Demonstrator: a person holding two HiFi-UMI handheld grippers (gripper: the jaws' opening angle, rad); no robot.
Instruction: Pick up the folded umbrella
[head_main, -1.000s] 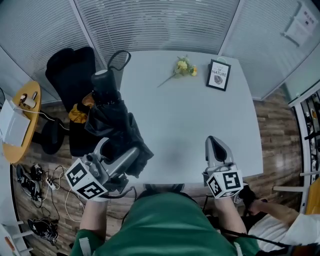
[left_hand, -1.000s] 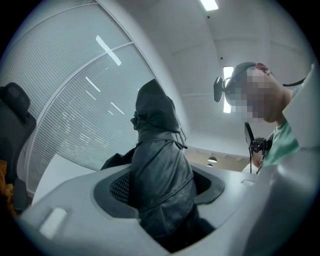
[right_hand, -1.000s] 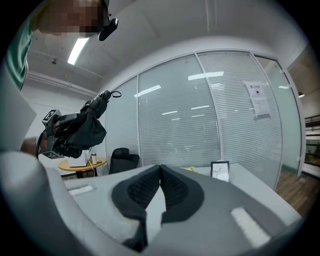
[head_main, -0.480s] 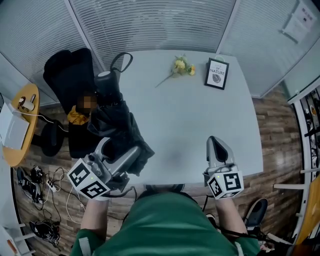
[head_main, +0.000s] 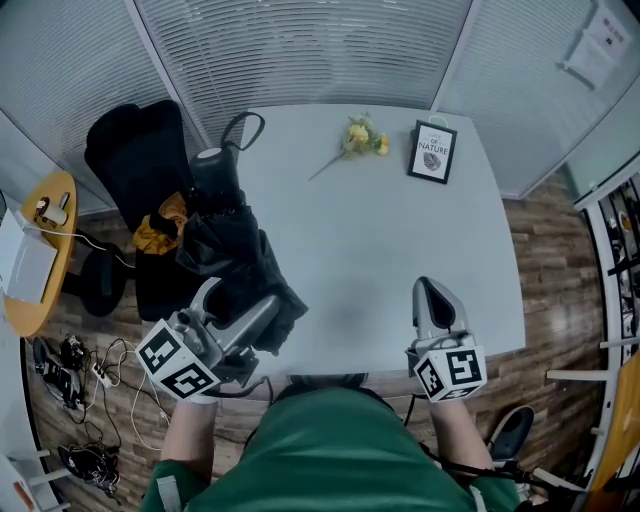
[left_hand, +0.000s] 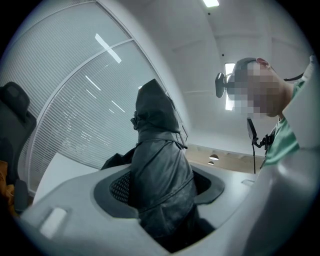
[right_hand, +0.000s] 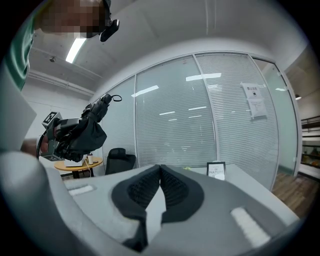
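We log left gripper (head_main: 238, 312) clamped on umbrella (head_main: 225, 250), its long axis running straight ahead; right gripper (head_main: 433, 296) closed, empty, well apart.

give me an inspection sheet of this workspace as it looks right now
surface: white table, squarish
job's things: folded umbrella, black, held up over the table's left edge
clutter: yellow flower sprig and small picture frame at the far side
grippers: left claw shut on the folded umbrella; right claw shut, empty, by the near edge
cables: loose tangle on the floor at left
surroundings: black chair, round wooden side table, blinded glass walls
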